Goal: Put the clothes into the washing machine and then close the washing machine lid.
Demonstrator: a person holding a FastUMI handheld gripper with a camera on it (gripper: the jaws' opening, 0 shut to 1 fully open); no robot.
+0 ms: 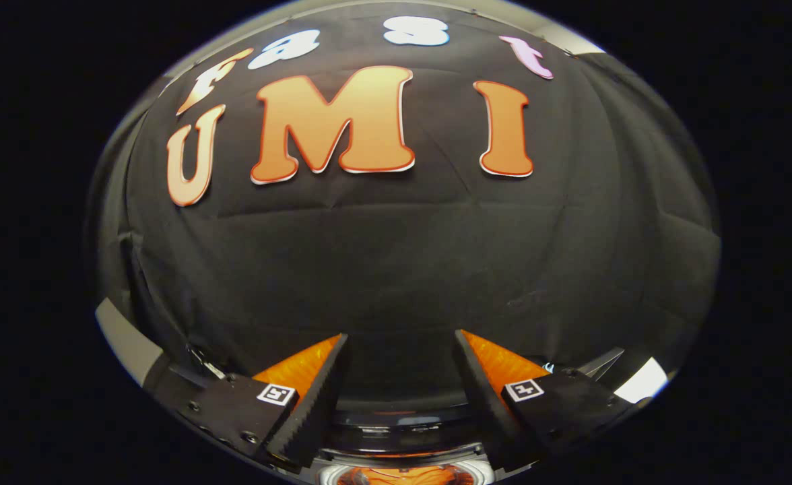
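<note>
My gripper (pixel 401 335) is open, its fingers spread wide with nothing between them, pointing at the black cloth wall. Low between the finger bases I see a slice of the washing machine: a round white rim (pixel 332 473) with something orange (pixel 406 475) inside it, likely the clothes. Just beyond the rim lies a dark glossy curved part (pixel 403 423), probably the lid; whether it stands up or lies down I cannot tell. The machine sits under the fingers, well below their tips.
The booth's black cloth wall (pixel 403 256) stands close ahead. Pale frame strips show at its lower left (pixel 123 340) and lower right (pixel 645 380) corners.
</note>
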